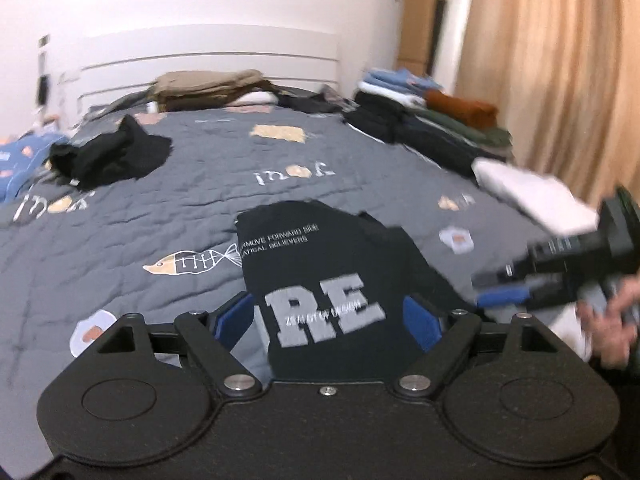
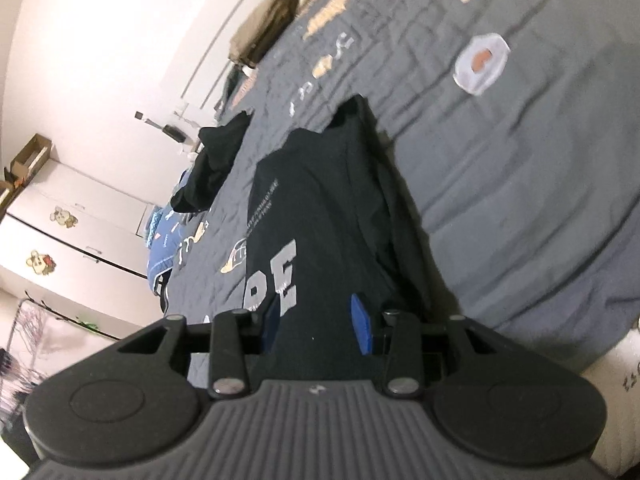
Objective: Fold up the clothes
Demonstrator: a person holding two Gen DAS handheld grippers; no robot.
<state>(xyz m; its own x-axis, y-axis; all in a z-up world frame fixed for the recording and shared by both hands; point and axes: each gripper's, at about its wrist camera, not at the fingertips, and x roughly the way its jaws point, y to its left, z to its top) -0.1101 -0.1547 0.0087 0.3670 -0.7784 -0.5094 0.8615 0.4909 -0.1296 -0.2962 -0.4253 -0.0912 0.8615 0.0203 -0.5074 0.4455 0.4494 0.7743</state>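
Note:
A black shirt (image 1: 320,248) with grey "RE" lettering lies folded on the grey quilt, close in front of me. My left gripper (image 1: 326,300) hovers just above its near end with the blue pads wide apart, and nothing is pinched between them. My right gripper (image 1: 486,300), held by a hand (image 1: 612,320), comes in from the right at the shirt's right edge. In the right wrist view the shirt (image 2: 320,200) runs away between the right gripper's (image 2: 318,308) pads, which stand part open. The inner face of the right-hand pad (image 2: 362,328) shows bare.
A crumpled black garment (image 1: 112,152) lies at the left of the quilt (image 1: 160,220), with blue clothes (image 1: 20,160) beyond it. Stacks of folded clothes (image 1: 440,120) and a white folded piece (image 1: 536,196) line the right edge. A tan pile (image 1: 208,88) sits by the headboard. Curtains (image 1: 560,60) hang at the right.

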